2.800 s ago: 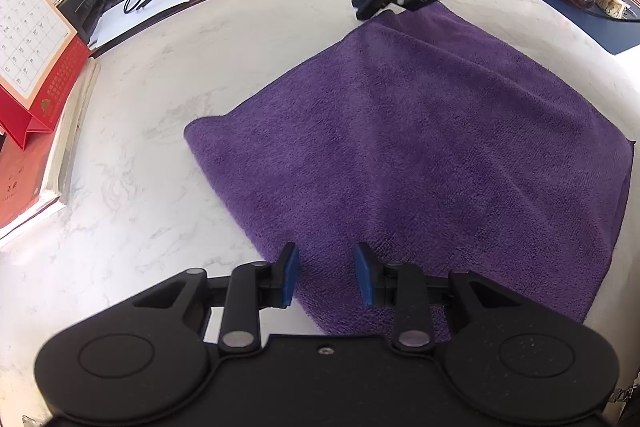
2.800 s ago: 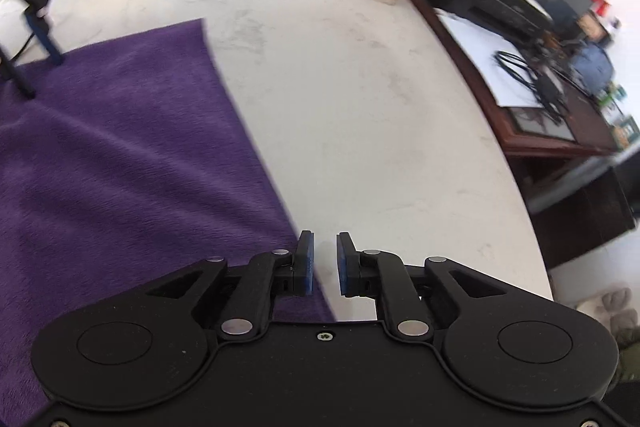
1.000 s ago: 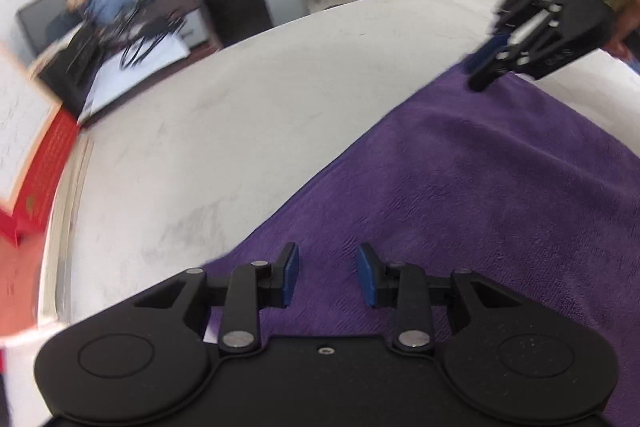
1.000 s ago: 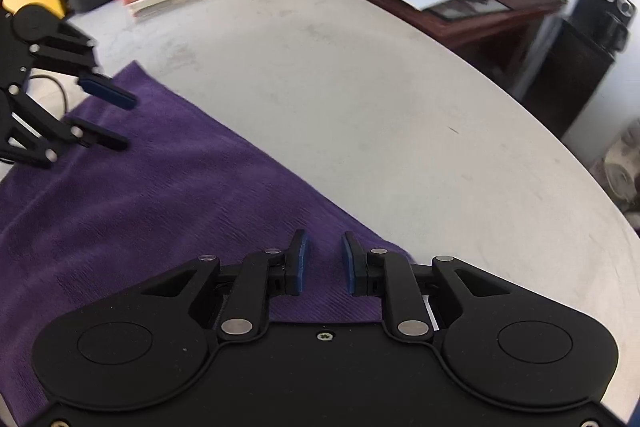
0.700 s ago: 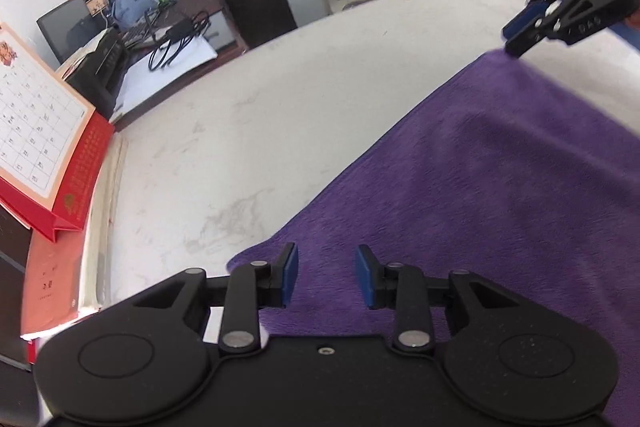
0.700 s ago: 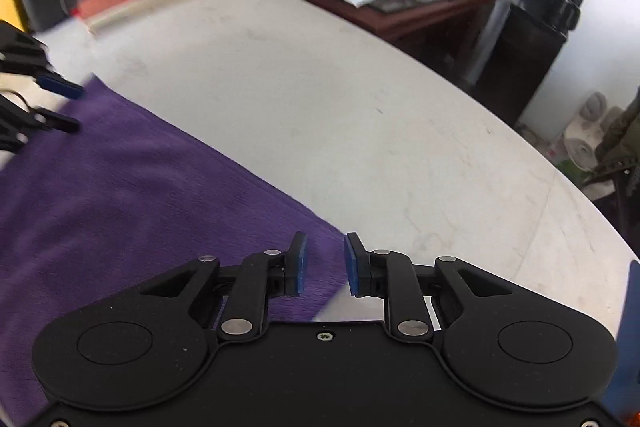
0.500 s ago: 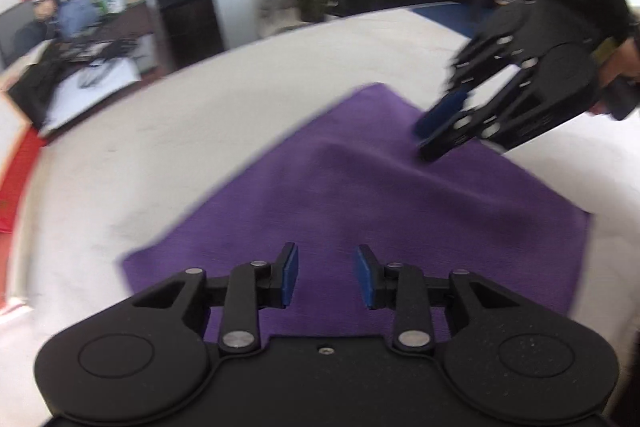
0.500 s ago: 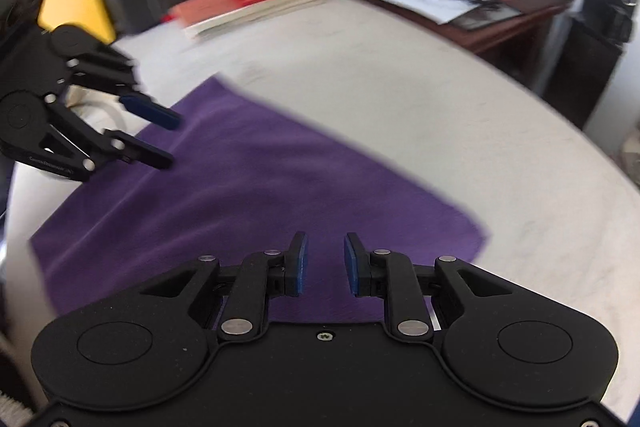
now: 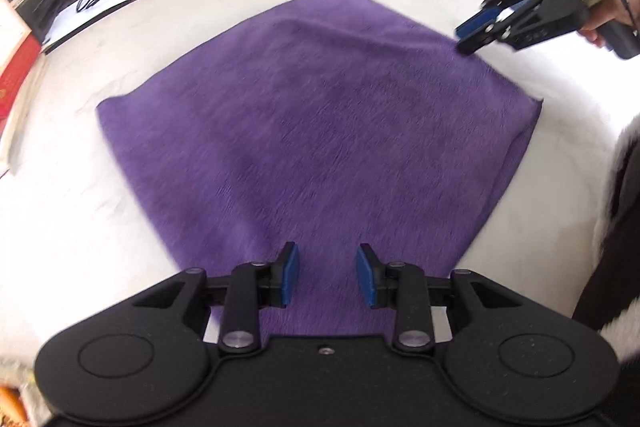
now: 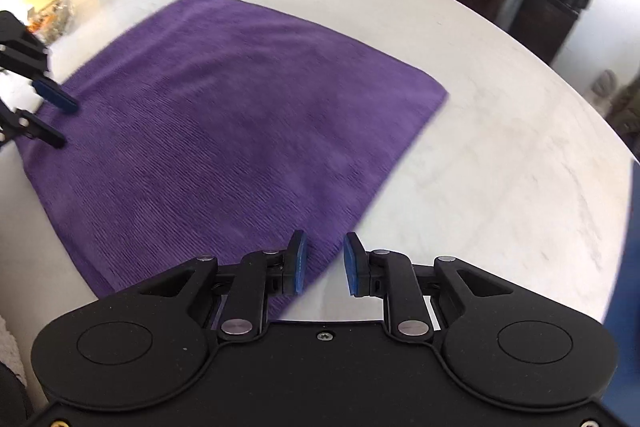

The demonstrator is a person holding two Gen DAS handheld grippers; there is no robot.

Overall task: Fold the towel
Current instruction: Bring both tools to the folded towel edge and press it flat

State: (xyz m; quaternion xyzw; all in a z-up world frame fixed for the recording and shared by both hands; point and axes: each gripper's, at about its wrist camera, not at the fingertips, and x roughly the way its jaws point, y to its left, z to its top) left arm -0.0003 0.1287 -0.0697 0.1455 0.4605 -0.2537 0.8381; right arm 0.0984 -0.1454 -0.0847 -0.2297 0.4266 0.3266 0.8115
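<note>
The left gripper (image 9: 327,275) hangs with jaws wide apart over the flat purple terry towel (image 9: 320,123), empty; the right gripper (image 10: 323,263), likewise parted, grips nothing.

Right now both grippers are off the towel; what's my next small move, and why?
Probably lower the left gripper onto the near corner of the purple towel under it and pinch. The towel lies flat and unfolded on the white table, and both the left and right gripper are open, holding nothing.

One purple towel (image 9: 320,131) lies on one white table (image 9: 80,219), with two black claws, left claw (image 9: 327,277) and right claw (image 10: 323,263).
</note>
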